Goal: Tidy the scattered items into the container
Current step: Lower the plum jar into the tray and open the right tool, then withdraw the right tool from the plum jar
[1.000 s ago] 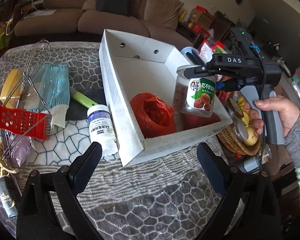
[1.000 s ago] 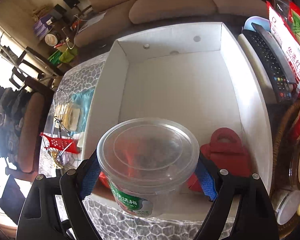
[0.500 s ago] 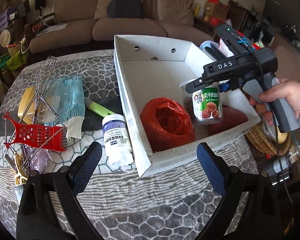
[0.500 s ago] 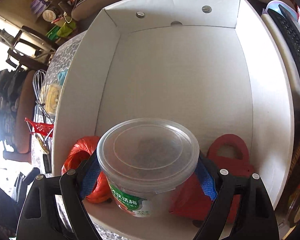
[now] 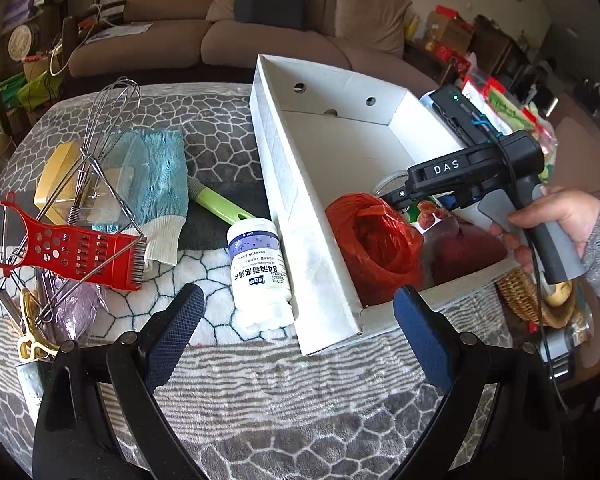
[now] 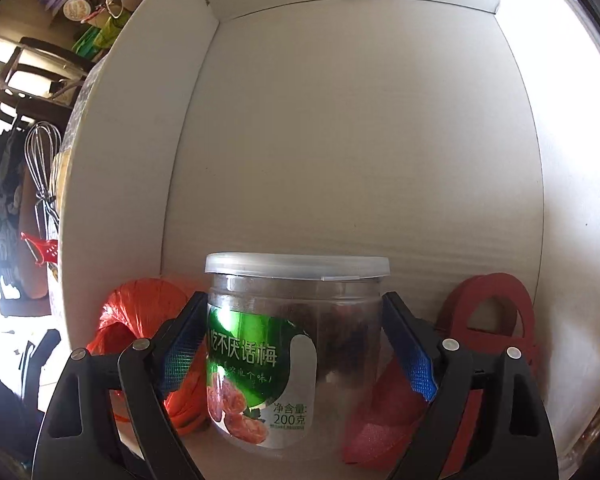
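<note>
Right wrist view: the right gripper (image 6: 296,344) clamps the clear plastic jar (image 6: 296,344) between its pads inside the white box (image 6: 356,140), near wall; left gripper (image 5: 296,336) stands open, empty

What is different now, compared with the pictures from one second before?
The right claw has carried the clear plum jar down into the white box, between the orange bag and the red bag, still gripped. The left claw stays open; the items on the table are unmoved.

Clear plum jar (image 6: 296,344) upright in white box (image 6: 360,128)
</note>
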Available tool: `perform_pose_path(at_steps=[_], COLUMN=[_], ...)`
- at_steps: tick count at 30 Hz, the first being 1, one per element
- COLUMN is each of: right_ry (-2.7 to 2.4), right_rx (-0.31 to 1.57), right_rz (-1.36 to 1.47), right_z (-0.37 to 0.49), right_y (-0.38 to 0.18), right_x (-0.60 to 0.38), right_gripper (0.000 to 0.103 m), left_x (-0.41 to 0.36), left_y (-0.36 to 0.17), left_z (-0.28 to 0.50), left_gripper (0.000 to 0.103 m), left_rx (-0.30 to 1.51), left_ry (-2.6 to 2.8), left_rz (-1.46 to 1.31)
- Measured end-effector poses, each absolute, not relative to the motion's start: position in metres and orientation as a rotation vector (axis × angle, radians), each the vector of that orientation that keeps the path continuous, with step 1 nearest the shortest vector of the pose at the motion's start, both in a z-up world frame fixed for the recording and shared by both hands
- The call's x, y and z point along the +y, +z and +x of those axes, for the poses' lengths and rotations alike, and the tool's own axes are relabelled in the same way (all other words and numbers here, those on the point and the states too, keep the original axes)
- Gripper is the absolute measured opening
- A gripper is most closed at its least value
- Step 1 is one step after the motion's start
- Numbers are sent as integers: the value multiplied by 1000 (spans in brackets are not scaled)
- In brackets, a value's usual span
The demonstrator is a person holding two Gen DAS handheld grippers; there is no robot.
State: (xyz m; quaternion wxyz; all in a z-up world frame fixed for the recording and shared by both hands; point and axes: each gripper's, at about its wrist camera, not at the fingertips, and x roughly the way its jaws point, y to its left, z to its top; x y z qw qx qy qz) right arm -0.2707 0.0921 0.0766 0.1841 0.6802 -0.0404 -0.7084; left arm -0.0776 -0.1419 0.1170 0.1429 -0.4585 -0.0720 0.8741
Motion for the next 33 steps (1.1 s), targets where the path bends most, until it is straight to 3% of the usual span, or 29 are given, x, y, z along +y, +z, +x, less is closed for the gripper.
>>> perform_pose_path(at_steps=[7,13,16,20,26,30,33], right_ry=[-2114,-2163,-2110,-2054,-2046,-2036,-2063], right_rx=[-125,-309,-319,-198,-260,-139,-217], right_rz=[1838,1641,1637,1751,1725,1789,1775], right_z=[-274,-287,-288,-282,-265,-254,-256], right_y=[102,131,120,98,99,81,83], right_x=[104,111,101,80,90,89,96], right_gripper=[91,93,93,94,99,101,100], left_x=[-140,-142,-145,-150,-151,-146,-145], left_y=[112,111,110,112,111,108,107], left_z=[-78,-80,-81,-82,-82,-81,-80], left_gripper=[95,95,95,95,95,96,96], left_rx=[-205,-211,-225,-246,-252,-233,-233], left_ry=[2511,2509,2510,2513,2512,2507,2500], left_rz=[-1338,-1346,-1351,-1347,-1354,-1362,-1367])
